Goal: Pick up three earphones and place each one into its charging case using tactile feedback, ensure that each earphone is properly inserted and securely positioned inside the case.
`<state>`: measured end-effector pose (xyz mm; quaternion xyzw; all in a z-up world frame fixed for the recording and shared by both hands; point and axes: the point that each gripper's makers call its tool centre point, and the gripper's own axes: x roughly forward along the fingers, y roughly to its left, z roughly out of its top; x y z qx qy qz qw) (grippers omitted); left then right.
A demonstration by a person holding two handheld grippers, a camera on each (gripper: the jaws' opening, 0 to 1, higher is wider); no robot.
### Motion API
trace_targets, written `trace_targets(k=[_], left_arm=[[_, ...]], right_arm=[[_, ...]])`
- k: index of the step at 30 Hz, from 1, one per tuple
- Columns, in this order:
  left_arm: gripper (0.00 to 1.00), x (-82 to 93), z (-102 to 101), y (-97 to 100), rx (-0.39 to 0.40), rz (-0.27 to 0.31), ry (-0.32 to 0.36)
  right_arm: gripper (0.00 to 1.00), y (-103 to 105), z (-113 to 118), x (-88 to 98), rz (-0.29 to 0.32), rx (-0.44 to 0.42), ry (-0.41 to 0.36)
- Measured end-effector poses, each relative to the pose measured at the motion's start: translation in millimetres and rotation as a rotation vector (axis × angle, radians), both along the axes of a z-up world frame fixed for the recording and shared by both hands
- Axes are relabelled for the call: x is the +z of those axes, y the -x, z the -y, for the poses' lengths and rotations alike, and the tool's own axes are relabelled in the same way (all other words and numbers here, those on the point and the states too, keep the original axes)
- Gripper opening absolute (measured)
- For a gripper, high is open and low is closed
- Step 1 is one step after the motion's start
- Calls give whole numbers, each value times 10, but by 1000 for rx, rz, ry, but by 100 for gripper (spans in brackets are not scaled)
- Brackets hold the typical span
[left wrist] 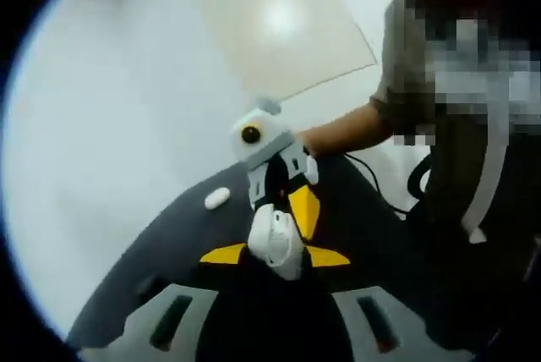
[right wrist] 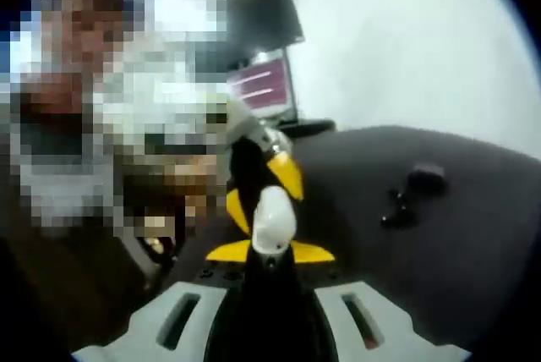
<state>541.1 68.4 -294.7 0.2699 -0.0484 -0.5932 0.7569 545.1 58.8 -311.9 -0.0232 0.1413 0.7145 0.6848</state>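
In the left gripper view, my left gripper (left wrist: 275, 254) has its yellow-tipped jaws closed on a white charging case (left wrist: 275, 242), which stands between the tips right in front of the camera. My right gripper (left wrist: 286, 178) reaches in from beyond, its yellow tips just over the top of that case — touching it or nearly so, I cannot tell which. Past the case and a little to the left, a small white earphone (left wrist: 217, 198) lies on the dark grey table (left wrist: 161, 248). To the right, a person's forearm (left wrist: 342, 131) runs back toward a dark shirt, and a black cable (left wrist: 376, 183) trails over the table edge.

In the right gripper view, my right gripper (right wrist: 270, 252) has its jaws drawn together around a small white piece (right wrist: 272, 222) — an earphone or the case lid, I cannot tell. Just behind it the left gripper (right wrist: 266, 178) meets mine. Further off to the right, two small dark objects (right wrist: 412, 195) sit on the table (right wrist: 456, 244), and a monitor (right wrist: 262, 83) glows at the back.
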Motion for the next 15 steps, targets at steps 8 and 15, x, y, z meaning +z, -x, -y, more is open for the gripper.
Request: trace_targets(k=[8,15], left_arm=[[20,-46,-13,-51,13,44,-13],[25,-98,-24,-193,51,61,-27]], right_arm=[[17,-71,-2,-1,-124,-34,-1],[17,-217,-13,49,-475,-94,-10]])
